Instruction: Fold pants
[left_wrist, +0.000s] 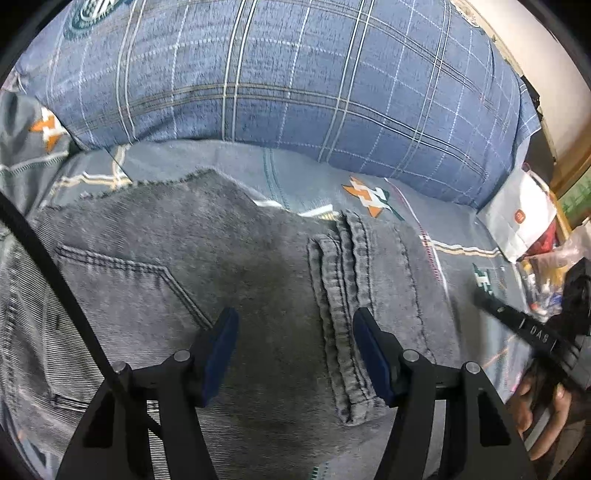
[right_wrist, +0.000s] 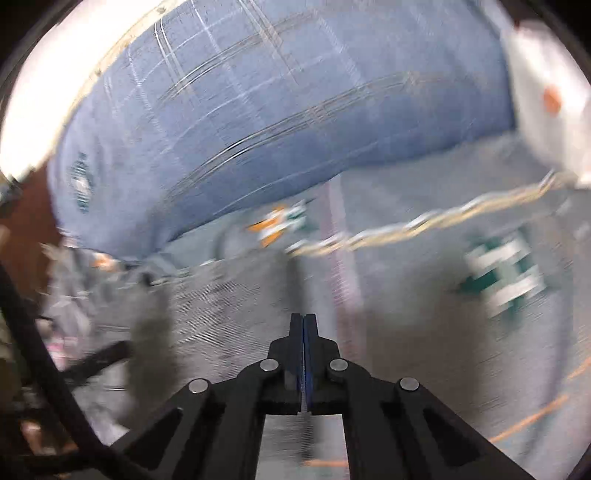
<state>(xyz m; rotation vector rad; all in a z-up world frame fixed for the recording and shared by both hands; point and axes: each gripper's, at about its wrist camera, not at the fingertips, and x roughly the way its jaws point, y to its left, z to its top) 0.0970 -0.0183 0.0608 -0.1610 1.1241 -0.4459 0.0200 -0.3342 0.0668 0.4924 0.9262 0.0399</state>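
Observation:
Grey jeans (left_wrist: 229, 258) lie folded on a patterned bed sheet (left_wrist: 461, 229), a back pocket and a thick seam facing up. My left gripper (left_wrist: 295, 317) hovers just over them, open, its blue pads either side of bare denim and holding nothing. In the right wrist view, which is blurred, my right gripper (right_wrist: 303, 317) is shut with its pads pressed together and no cloth showing between them, above the jeans (right_wrist: 229, 302). The left wrist view also catches the right gripper (left_wrist: 484, 301) at the jeans' right edge, held by a hand (left_wrist: 543, 417).
A large blue plaid pillow (left_wrist: 277, 74) fills the far side of the bed, close behind the jeans. At the right bed edge sit a white bag (left_wrist: 521, 218) and some clutter. A black cable (left_wrist: 55, 280) crosses the left of the view.

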